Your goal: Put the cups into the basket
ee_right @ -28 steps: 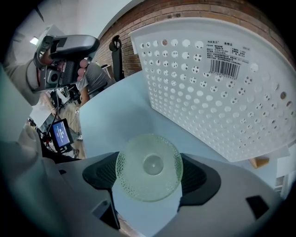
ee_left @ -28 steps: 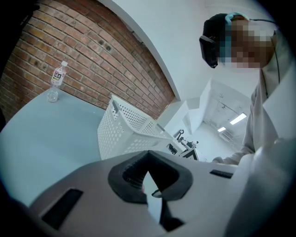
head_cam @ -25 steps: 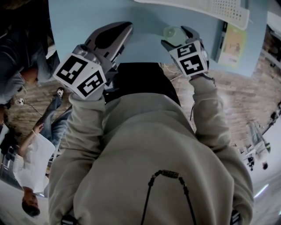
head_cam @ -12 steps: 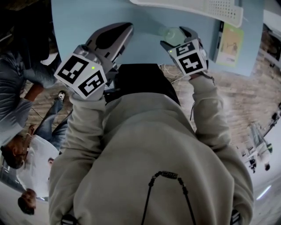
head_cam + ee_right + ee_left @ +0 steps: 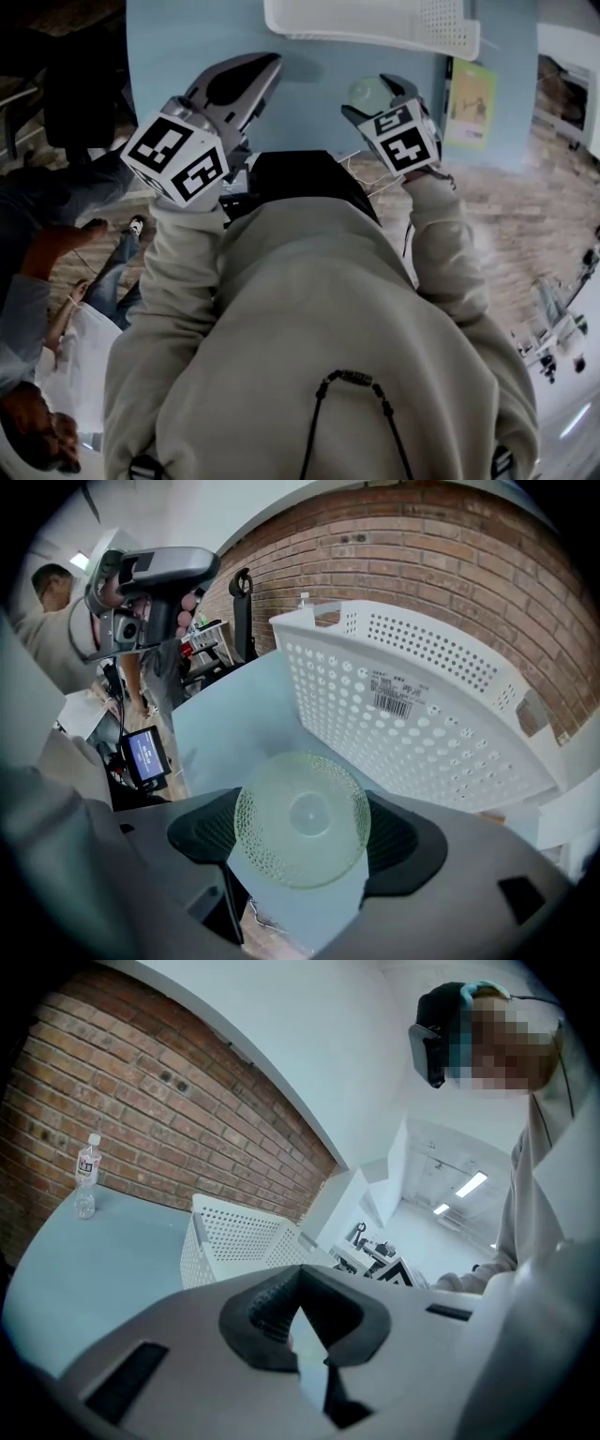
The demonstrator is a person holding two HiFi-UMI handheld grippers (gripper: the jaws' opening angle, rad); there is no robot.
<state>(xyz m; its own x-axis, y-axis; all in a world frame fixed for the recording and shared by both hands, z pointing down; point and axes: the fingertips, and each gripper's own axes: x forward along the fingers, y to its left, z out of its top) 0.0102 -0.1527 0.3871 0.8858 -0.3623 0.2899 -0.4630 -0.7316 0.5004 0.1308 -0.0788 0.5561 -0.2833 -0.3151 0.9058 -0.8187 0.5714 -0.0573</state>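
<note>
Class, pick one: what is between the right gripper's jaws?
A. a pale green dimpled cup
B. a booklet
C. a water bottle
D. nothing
A: in the right gripper view, the right gripper has its jaws closed on either side of the pale green dimpled cup, with the white basket just beyond.
</note>
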